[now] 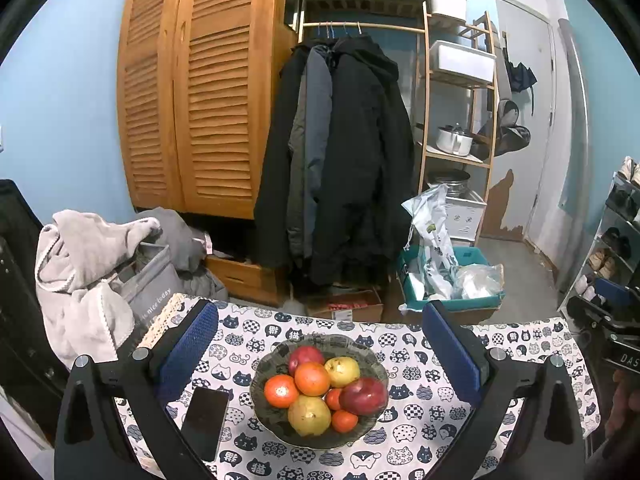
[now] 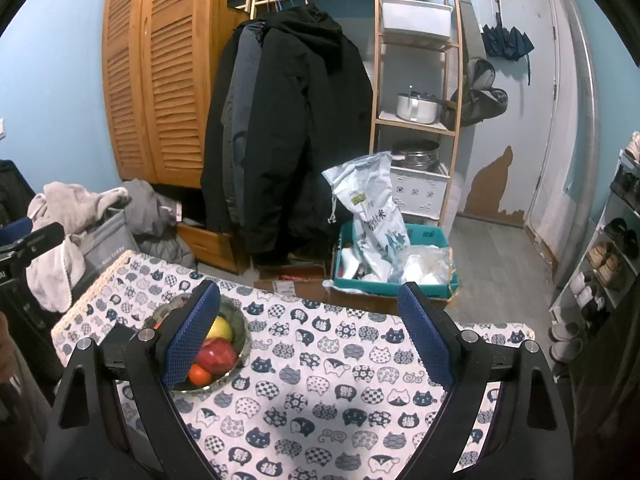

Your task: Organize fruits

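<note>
A round, dark bowl (image 1: 320,438) sits on the table and holds all the fruit in one heap. A big orange (image 1: 312,378) lies on top, in the middle of the bowl. A red apple (image 1: 306,356) sits behind it at the far side of the bowl, with a yellow apple (image 1: 342,371) beside it. Another orange (image 1: 281,391) is on the bowl's left side. A second red apple (image 1: 363,396) rests on the bowl's right side. A big yellow apple (image 1: 309,416) lies at the near side. Two small oranges (image 1: 344,421) are tucked between them.
</note>
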Motion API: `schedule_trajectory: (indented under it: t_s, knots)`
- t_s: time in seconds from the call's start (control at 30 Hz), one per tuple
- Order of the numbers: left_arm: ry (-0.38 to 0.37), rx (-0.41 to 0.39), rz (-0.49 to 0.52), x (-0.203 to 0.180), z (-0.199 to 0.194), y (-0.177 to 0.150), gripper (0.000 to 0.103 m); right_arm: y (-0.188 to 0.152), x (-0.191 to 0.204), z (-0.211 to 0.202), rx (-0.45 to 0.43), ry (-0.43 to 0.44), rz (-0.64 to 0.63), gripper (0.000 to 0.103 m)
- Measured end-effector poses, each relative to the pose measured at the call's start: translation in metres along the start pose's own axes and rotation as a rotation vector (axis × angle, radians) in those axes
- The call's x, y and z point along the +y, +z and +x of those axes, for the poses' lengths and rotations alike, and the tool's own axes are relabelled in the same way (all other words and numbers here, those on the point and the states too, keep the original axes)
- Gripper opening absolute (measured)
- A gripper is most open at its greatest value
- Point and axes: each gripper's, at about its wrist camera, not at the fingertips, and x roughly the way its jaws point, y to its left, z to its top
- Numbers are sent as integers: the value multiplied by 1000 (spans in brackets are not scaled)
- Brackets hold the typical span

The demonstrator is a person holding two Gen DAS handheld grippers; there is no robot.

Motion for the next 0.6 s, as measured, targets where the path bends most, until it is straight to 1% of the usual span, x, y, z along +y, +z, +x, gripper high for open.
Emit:
schedule_trajectory:
  t_s: [0.6]
  knots:
    - [0,1,2,-1,0,1,103,0,0,0,1,0,1,89]
